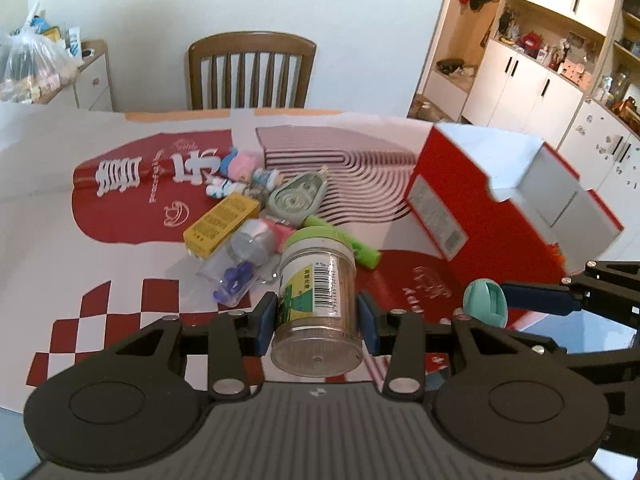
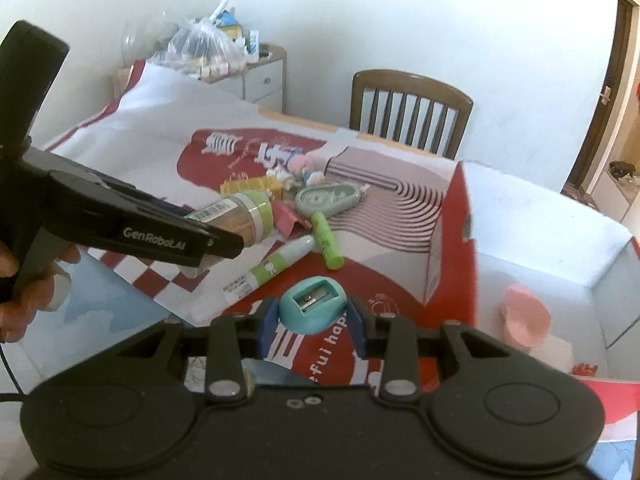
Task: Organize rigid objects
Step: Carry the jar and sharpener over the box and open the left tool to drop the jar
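done: pink bowl-like piece (image 2: pixel 524 316) in red cardboard box (image 2: pixel 456 248) | left tool (image 1: pixel 317 318) pinching clear green-lidded plastic jar (image 1: pixel 318 300) | right tool (image 2: pixel 310 316) pinching teal plastic pencil sharpener (image 2: pixel 310 306) | left: small pile of toys (image 1: pixel 256 200) on desk (image 1: pixel 120 280)

This is a lived-in home dining room: a brown wooden slat-backed chair (image 1: pixel 252 72) stands against a plain white wall. To the chair's right, white built-in cupboards with open cluttered shelves (image 1: pixel 536 60) line the room. To its left, a small white drawer cabinet (image 2: pixel 264 78) carries a stuffed clear plastic bag (image 2: pixel 204 50).
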A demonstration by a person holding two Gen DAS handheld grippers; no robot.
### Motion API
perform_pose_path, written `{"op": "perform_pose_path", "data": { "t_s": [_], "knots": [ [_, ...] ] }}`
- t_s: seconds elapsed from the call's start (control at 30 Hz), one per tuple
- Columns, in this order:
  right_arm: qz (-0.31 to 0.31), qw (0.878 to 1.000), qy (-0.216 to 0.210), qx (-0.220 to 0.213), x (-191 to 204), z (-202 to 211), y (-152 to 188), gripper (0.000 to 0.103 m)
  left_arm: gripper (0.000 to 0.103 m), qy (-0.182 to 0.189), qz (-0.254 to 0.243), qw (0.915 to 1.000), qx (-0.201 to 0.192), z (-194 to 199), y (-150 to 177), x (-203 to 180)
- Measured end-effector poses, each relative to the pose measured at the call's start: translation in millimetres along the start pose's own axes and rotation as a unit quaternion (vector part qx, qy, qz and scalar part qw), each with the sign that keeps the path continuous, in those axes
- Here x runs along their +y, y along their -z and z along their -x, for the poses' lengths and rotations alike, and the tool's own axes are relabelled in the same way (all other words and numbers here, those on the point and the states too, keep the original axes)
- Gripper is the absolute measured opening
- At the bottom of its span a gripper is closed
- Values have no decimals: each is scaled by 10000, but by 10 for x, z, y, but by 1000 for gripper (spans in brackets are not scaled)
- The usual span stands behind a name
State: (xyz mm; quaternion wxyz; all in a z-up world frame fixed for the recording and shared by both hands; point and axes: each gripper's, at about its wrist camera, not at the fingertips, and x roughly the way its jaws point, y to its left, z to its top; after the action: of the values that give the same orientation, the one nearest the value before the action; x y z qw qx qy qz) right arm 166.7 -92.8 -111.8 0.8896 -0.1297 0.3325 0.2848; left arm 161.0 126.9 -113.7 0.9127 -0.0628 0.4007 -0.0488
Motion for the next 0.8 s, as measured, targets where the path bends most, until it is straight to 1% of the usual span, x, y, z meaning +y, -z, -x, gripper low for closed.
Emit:
{"op": "perform_pose_path", "data": {
  "t_s": [0.23, 0.47, 0.7, 0.8],
  "knots": [
    [-81, 9997, 101, -191, -139, 330, -84, 36, 42, 102, -78, 9998, -171, 258, -126, -225],
    [-170, 9987, 226, -430, -351, 607, -125, 36, 42, 233, -255, 9986, -407, 438, -260, -564],
    [-336, 9973, 384, -535, -711, 747, -109, 36, 42, 359, -405, 9972, -522, 468, -384, -965],
    [-439, 9966, 362, -595, -882, 792, -85, 36, 42, 407, -453, 9963, -599, 457, -435, -1149]
  ]
}}
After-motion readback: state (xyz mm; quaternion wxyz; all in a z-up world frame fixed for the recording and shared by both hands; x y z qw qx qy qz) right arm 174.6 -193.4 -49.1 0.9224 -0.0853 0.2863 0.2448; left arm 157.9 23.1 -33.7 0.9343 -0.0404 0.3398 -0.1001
